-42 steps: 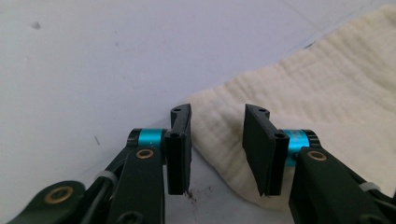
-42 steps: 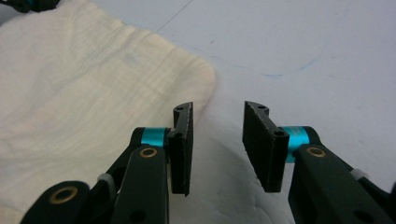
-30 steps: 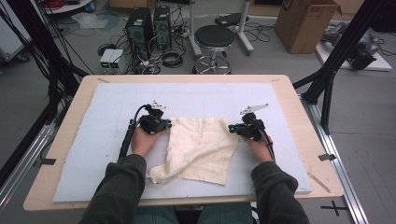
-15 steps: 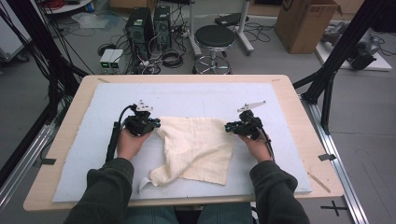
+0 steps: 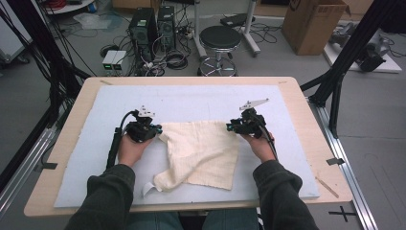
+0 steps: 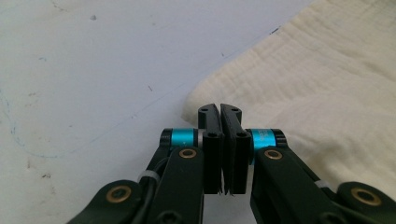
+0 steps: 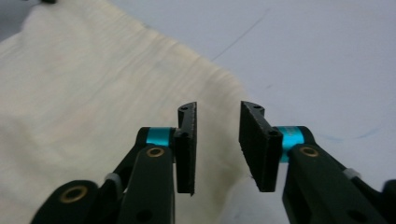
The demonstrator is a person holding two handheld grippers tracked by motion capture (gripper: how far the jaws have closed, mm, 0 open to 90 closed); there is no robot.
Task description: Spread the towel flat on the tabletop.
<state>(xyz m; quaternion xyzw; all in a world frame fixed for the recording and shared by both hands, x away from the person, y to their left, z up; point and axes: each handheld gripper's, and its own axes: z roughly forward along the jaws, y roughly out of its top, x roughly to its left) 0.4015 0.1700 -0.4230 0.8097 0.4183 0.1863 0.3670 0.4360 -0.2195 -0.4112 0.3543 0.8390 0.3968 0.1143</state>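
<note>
A cream cloth [image 5: 203, 151] lies spread on the pale blue mat [image 5: 191, 98], with its near-left corner folded over and a white tag sticking out. My left gripper [image 5: 157, 129] is at the cloth's far-left corner; in the left gripper view the left gripper [image 6: 219, 109] has its jaws pressed together on the corner of the cloth [image 6: 327, 84]. My right gripper [image 5: 231, 127] is at the far-right corner. There the right gripper [image 7: 217, 109] stands open, with the edge of the cloth [image 7: 93, 93] lying under and between its jaws.
The mat covers most of a wooden table [image 5: 306, 110]. Bare mat stretches beyond the cloth and to both sides. On the floor past the far edge are a black stool [image 5: 220, 38], computer towers [image 5: 153, 21] with cables, and a cardboard box [image 5: 313, 24].
My left gripper has moved left with the cloth's corner, drawing the far edge out flatter and wider. The right gripper has shifted slightly left.
</note>
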